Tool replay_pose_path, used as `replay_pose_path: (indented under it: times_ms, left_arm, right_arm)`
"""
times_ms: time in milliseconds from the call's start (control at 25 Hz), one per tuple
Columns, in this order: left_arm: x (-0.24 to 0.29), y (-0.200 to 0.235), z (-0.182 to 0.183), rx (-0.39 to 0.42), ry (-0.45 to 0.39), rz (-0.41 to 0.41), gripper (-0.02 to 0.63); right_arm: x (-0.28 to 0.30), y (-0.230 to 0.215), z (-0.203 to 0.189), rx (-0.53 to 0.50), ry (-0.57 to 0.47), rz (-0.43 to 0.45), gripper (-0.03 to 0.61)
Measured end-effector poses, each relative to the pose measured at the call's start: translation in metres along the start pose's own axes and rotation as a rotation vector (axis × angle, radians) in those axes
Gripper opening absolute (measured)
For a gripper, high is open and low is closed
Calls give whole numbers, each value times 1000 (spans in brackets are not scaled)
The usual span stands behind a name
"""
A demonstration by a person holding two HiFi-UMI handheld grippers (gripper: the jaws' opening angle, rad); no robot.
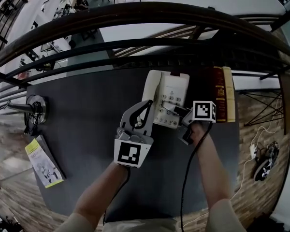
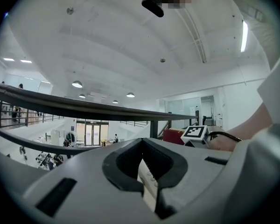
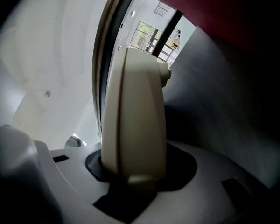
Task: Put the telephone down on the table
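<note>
A cream telephone (image 1: 170, 88) with its handset on the cradle lies flat over the far middle of the dark table (image 1: 82, 110). I cannot tell whether its base touches the top. My left gripper (image 1: 149, 106) is shut on the phone's near left edge; in the left gripper view a thin cream edge of the telephone (image 2: 146, 178) is pinched in the left gripper (image 2: 150, 190). My right gripper (image 1: 177, 111) is shut on the near right corner. In the right gripper view the telephone (image 3: 135, 115) fills the right gripper (image 3: 133, 174), with the table (image 3: 214, 106) beside it.
Red and tan books (image 1: 222, 100) lie just right of the phone. A dark railing (image 1: 135, 47) runs behind the table's far edge. A round lamp base (image 1: 36, 108) and a yellow booklet (image 1: 42, 162) sit at the left. A black cable (image 1: 186, 178) trails from the right gripper.
</note>
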State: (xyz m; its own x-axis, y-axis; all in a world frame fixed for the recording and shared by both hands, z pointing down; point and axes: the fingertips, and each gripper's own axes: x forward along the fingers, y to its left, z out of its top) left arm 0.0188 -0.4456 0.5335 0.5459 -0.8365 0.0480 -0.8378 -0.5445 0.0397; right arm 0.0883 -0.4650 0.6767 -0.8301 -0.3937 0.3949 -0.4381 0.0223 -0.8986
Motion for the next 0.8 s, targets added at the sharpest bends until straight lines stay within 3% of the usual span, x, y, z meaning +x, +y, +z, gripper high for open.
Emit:
replay_pose_path:
  times_ms: [200,520,800]
  left_arm:
    - [10,-3,-13,-22,21,-17,5]
    - [8,2,-32,-63,88,13,5]
    - [4,-1,-36,-75,95,-8,5]
  right_arm:
    - [2,-1,6,-8,-50,-30,187]
    - [-2,-15,10,-68,-145,-242,243]
    - [-12,-23,20,-289,-221,-471,348]
